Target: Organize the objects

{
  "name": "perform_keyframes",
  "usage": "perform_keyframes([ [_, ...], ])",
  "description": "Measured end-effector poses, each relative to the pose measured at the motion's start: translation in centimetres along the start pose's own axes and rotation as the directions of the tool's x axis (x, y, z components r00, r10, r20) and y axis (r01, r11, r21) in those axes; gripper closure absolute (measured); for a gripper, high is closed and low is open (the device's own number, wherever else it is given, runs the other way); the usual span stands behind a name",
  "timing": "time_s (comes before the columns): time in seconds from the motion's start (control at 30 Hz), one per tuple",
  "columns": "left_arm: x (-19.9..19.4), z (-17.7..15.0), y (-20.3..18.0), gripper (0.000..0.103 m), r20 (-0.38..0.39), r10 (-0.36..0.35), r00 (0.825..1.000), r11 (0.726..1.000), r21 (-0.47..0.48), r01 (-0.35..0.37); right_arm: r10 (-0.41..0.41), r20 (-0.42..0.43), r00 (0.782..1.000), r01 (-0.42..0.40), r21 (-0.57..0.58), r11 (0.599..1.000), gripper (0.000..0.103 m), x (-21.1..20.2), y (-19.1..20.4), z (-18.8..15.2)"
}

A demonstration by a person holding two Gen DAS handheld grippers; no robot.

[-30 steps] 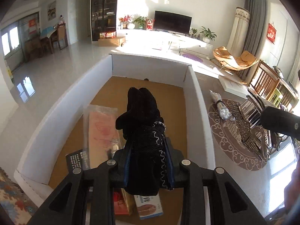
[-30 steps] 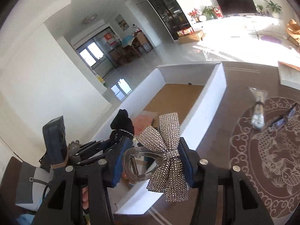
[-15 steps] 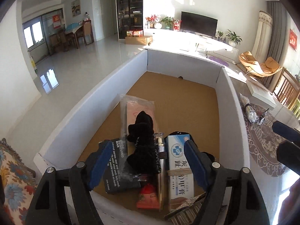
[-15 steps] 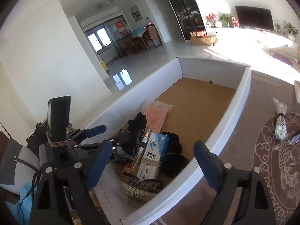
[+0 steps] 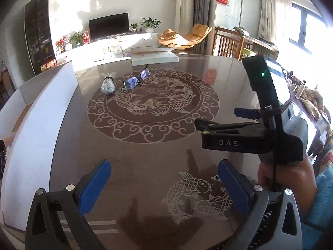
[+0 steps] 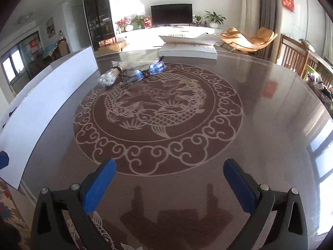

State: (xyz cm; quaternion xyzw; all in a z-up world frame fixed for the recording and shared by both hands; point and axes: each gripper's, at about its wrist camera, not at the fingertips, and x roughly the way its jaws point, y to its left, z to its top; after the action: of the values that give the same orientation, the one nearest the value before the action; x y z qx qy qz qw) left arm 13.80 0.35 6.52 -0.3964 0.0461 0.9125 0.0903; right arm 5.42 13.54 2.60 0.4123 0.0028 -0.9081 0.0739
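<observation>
A pair of glasses (image 5: 136,79) and a clear bag of cotton swabs (image 5: 108,85) lie at the far side of the brown table (image 5: 145,156). They also show in the right wrist view: glasses (image 6: 143,71), bag (image 6: 109,77). The white storage box (image 5: 37,125) stands along the table's left edge; its wall also shows in the right wrist view (image 6: 47,100). My left gripper (image 5: 164,184) is open and empty above the table. My right gripper (image 6: 169,184) is open and empty; its body appears in the left wrist view (image 5: 245,137).
A white flat box (image 5: 155,56) with papers lies at the table's far edge, also in the right wrist view (image 6: 187,50). Wooden chairs (image 5: 231,43) stand at the far right. The table's round carp pattern (image 6: 158,112) covers the middle.
Both grippers let go of their items into the box: the left the black cloth, the right the glittery bow clip. Both have swung right, from over the box to over the table.
</observation>
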Motion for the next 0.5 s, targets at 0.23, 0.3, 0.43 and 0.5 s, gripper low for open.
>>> perform_keyframes([
  [0.23,4.6,-0.3,2.7,0.0,-0.05,0.083,0.995,0.994,-0.072,-0.086,-0.019,-0.057,0.998,0.022,0.051,0.998,0.0,1.4,-1.4,-0.5],
  [0.3,5.6,-0.3,4.3,0.0,-0.068,0.079,0.995,0.987,-0.132,-0.088,-0.021,-0.064,0.998,0.024,0.05,0.998,0.0,1.6,-1.3,-0.5],
  [0.43,7.0,-0.6,6.3,0.0,-0.092,0.065,0.994,0.973,-0.215,-0.083,-0.023,-0.085,0.996,0.026,0.044,0.999,0.0,2.1,-1.1,-0.6],
  [0.5,7.5,-0.7,7.0,0.0,-0.105,0.048,0.993,0.967,-0.246,-0.072,-0.033,-0.089,0.995,0.037,0.035,0.999,0.0,2.2,-1.0,-0.7],
])
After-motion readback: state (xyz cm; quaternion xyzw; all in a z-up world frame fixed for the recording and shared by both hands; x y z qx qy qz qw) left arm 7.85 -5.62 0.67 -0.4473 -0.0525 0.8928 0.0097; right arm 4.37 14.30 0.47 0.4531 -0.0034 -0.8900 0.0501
